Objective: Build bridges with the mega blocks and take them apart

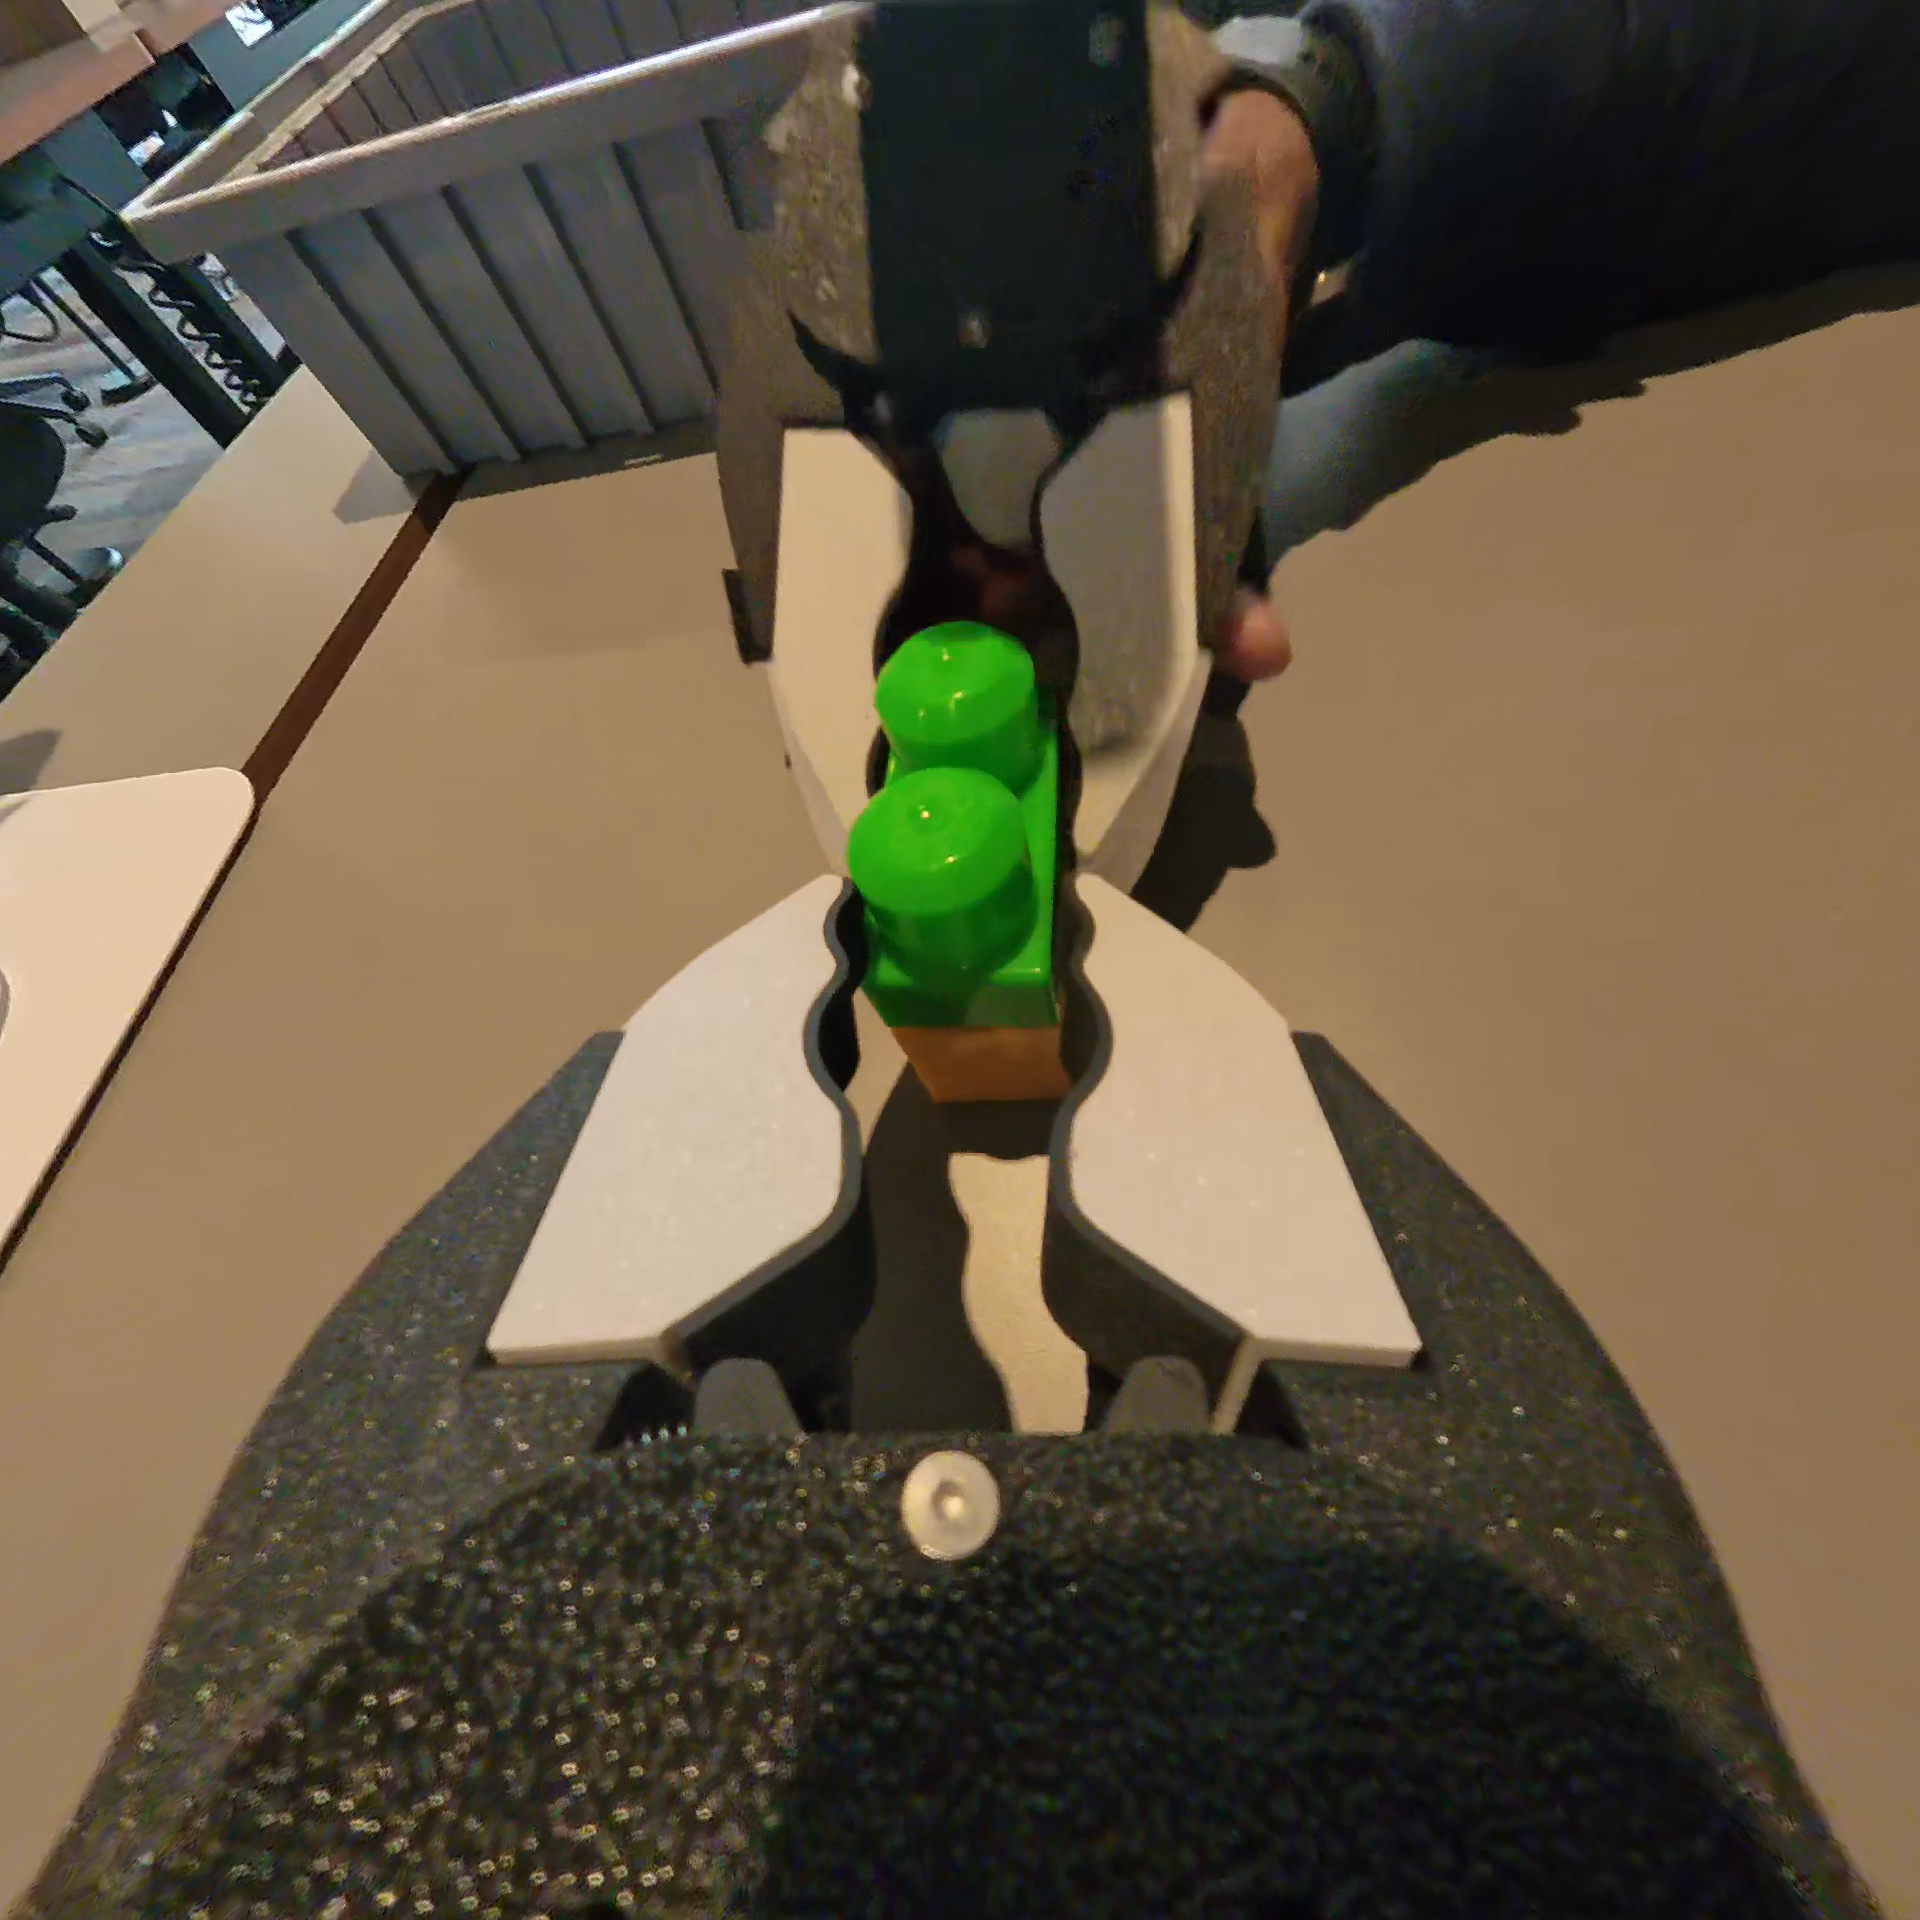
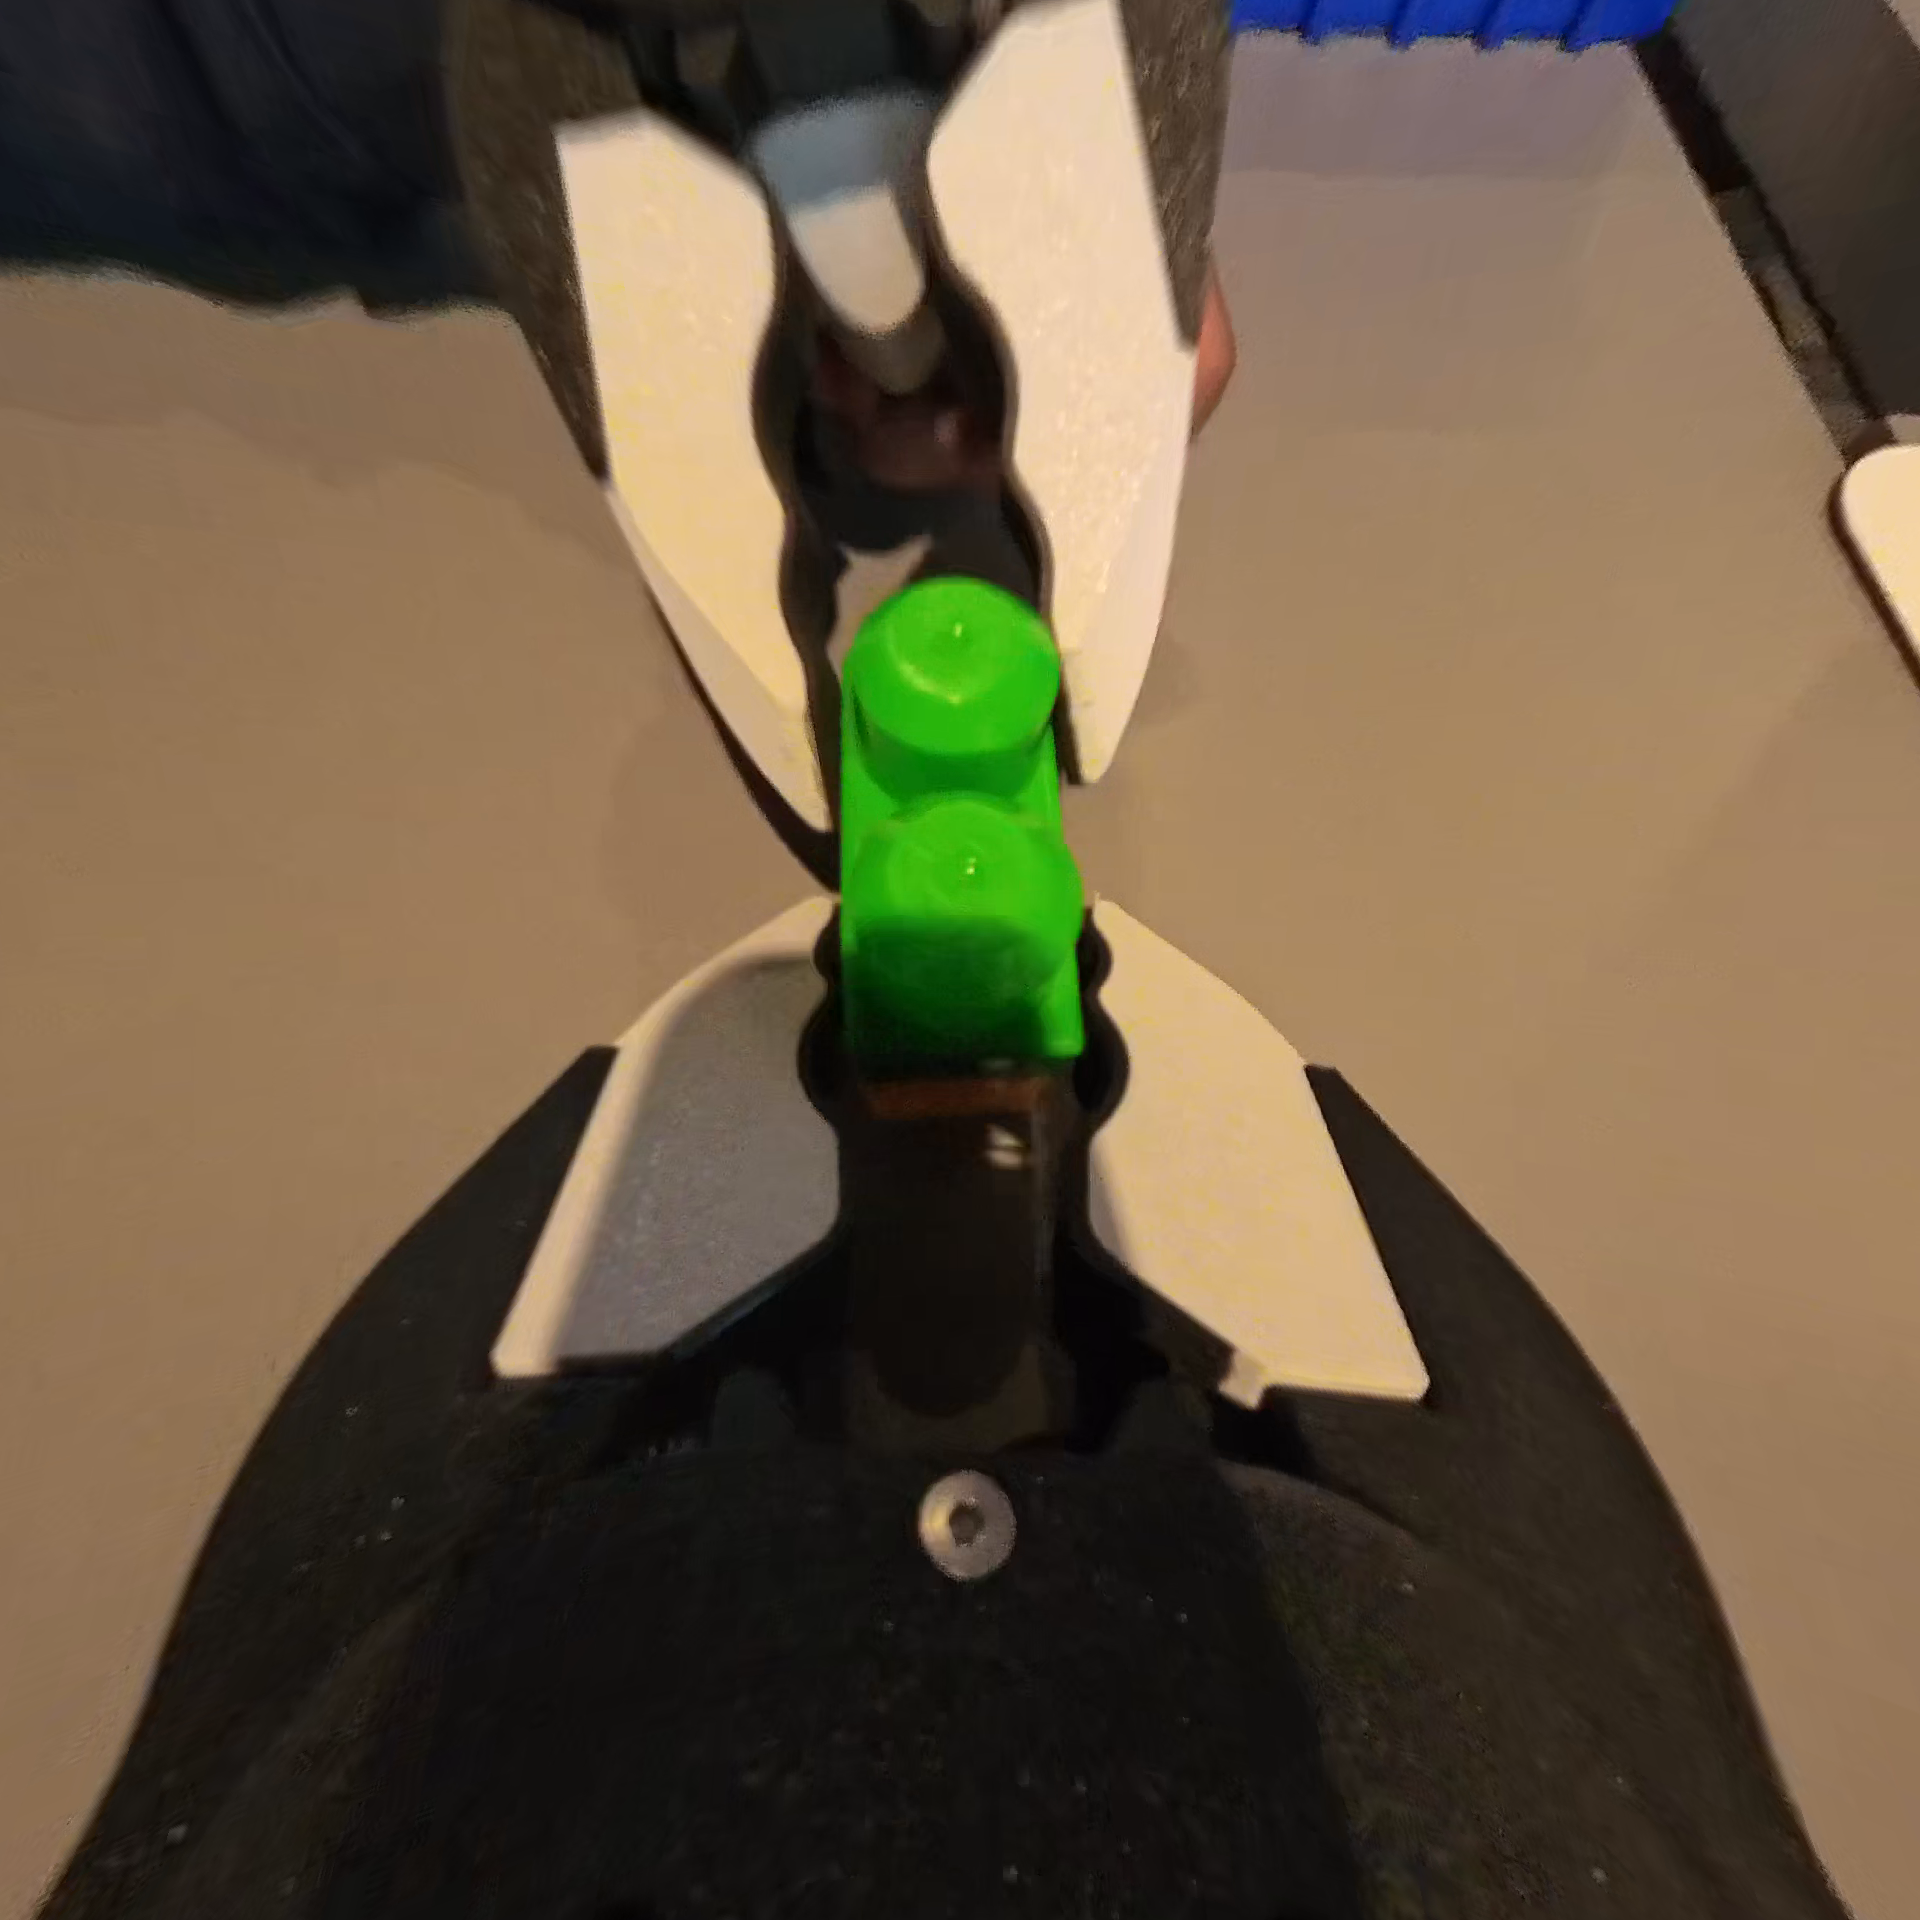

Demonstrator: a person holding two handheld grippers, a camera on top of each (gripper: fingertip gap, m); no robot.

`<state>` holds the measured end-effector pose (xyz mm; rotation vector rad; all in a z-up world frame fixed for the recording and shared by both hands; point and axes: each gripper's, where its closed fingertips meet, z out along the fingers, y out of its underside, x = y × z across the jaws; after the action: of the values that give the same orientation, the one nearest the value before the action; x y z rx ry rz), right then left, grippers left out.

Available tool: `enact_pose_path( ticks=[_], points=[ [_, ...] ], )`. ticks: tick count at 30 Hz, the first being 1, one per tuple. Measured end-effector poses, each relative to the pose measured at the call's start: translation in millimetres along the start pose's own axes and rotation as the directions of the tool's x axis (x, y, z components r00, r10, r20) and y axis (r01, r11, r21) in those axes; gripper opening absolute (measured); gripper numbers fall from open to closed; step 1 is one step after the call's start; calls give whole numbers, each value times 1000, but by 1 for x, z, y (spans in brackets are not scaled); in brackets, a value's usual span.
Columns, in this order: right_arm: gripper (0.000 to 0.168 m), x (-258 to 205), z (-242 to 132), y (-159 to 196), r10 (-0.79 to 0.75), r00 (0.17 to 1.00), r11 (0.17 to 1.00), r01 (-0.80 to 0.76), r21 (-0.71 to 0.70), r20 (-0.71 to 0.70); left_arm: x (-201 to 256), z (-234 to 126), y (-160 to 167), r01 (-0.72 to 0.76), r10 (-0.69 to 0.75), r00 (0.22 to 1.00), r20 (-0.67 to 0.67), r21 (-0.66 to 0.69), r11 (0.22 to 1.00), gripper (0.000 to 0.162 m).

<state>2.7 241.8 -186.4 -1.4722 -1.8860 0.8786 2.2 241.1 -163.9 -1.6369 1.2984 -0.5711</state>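
Left gripper (image 1: 961, 935) and right gripper (image 2: 961, 935) are facing each other tip to tip, fingers closing narrowly.

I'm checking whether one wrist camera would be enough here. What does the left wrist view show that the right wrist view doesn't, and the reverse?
Only the left wrist view shows the grey slatted crate at the table's far edge, office chairs beyond, and the orange block clearly lit under the green one.

Only the right wrist view shows a blue ridged object at the top edge.

Both show the green block with two studs, the left gripper and right gripper closed on opposite ends of the stack, and the tan table.
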Motion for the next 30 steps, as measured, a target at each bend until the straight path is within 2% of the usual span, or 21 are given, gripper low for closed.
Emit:
enact_pose_path(
  ticks=[2, 22, 30],
  points=[
    [44, 1, 8, 16, -57, 997, 991, 52, -121, -44, 0, 0, 0, 16, -16, 1000, -6, 12, 1000, 35],
    [42, 2, 7, 18, 20, 995, 991, -32, -129, -93, 1, 0, 0, 21, -21, 1000, -6, -32, 999, 36],
    [44, 2, 7, 17, -5, 994, 993, -8, -122, -105, 1, 0, 0, 17, -17, 1000, -13, -17, 1000, 35]
  ],
)
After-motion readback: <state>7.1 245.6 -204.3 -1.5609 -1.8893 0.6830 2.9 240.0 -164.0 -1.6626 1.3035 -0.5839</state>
